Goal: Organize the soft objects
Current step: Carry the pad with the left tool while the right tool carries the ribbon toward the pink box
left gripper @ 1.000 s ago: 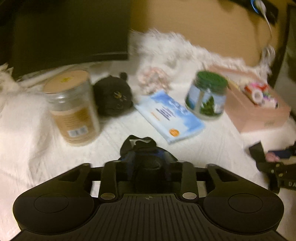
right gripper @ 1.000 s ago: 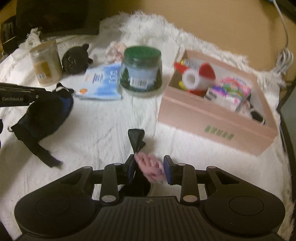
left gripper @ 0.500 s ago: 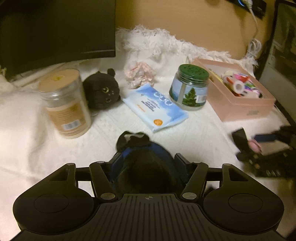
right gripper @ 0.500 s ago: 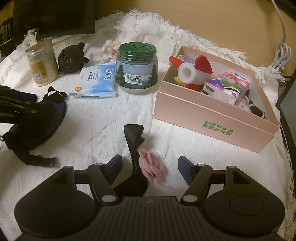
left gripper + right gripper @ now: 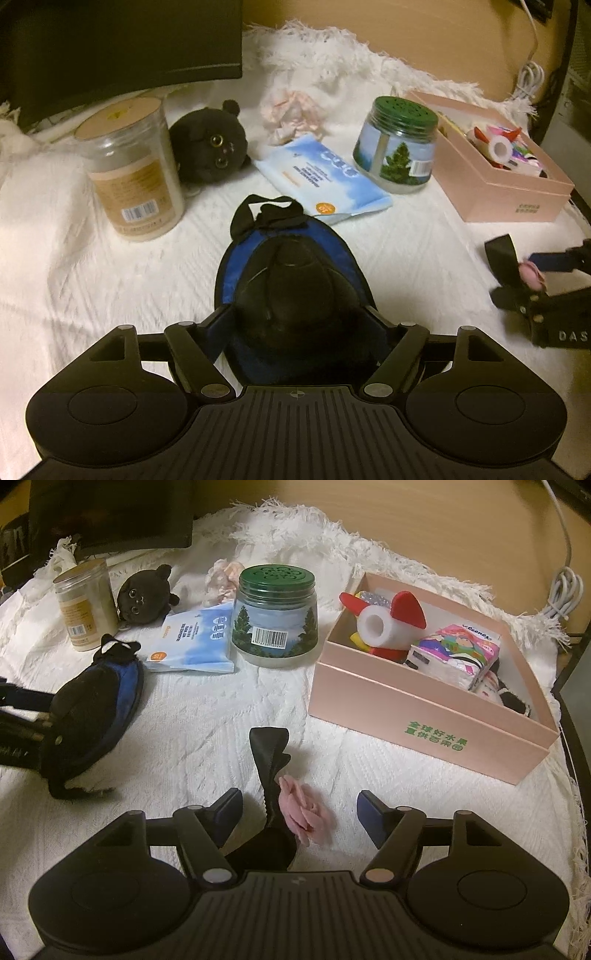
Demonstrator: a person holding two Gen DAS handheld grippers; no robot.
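A soft blue and black pouch (image 5: 291, 273) lies flat on the white blanket (image 5: 74, 277), between the fingers of my left gripper (image 5: 295, 317). Its jaws are opening and no longer squeeze the pouch. In the right wrist view, a pink fabric flower (image 5: 303, 810) on a black ribbon (image 5: 267, 746) rests on the blanket between the spread fingers of my right gripper (image 5: 299, 808), touching neither pad. A black cat plush (image 5: 210, 147) and a crumpled pink-white fabric piece (image 5: 291, 114) sit further back. The pink box (image 5: 424, 716) to the right holds soft toys and a tissue pack.
A powder jar (image 5: 133, 170) stands at the left and a green-lidded jar (image 5: 397, 147) beside the pink box (image 5: 509, 199). A blue wipes pack (image 5: 325, 177) lies between them. A dark monitor (image 5: 110, 48) looms at the back left. White cables (image 5: 561, 594) hang behind the box.
Both grippers have spread their jaws. The left one let go of the blue and black pouch, the right one of the pink flower; both things now lie on the blanket.
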